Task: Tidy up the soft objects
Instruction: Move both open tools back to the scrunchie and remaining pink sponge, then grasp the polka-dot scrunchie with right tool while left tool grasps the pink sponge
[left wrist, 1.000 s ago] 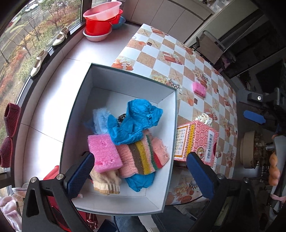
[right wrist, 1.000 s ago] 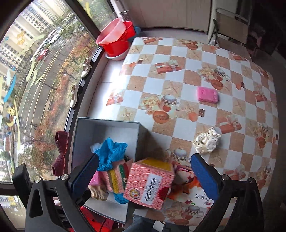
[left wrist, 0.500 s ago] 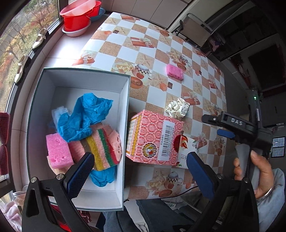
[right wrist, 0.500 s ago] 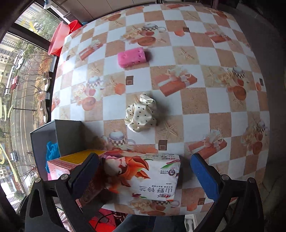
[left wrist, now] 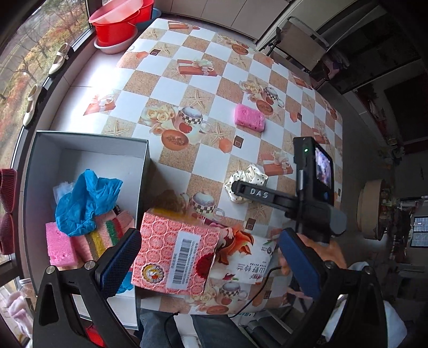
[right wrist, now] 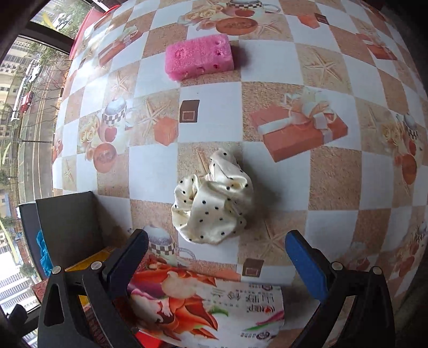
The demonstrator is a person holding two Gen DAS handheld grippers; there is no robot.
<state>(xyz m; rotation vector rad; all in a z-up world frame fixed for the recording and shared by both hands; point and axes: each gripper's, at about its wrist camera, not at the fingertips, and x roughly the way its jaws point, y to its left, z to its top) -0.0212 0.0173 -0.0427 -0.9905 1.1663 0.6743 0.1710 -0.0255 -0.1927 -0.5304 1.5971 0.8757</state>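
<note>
A cream polka-dot scrunchie lies on the checked tablecloth, just ahead of my open, empty right gripper; it also shows in the left wrist view. A pink sponge lies farther back, seen too in the left wrist view. The grey box at the left holds a blue cloth, a striped knit and another pink sponge. My left gripper is open and empty above the tissue box.
A pink tissue box and a flowered tissue pack sit at the table's near edge beside the grey box. Red basins stand at the far left corner. A folding chair stands beyond the table.
The left gripper has swung right, from over the box to the tissue box. The right gripper has moved forward and down toward the scrunchie, which now looks much larger.
</note>
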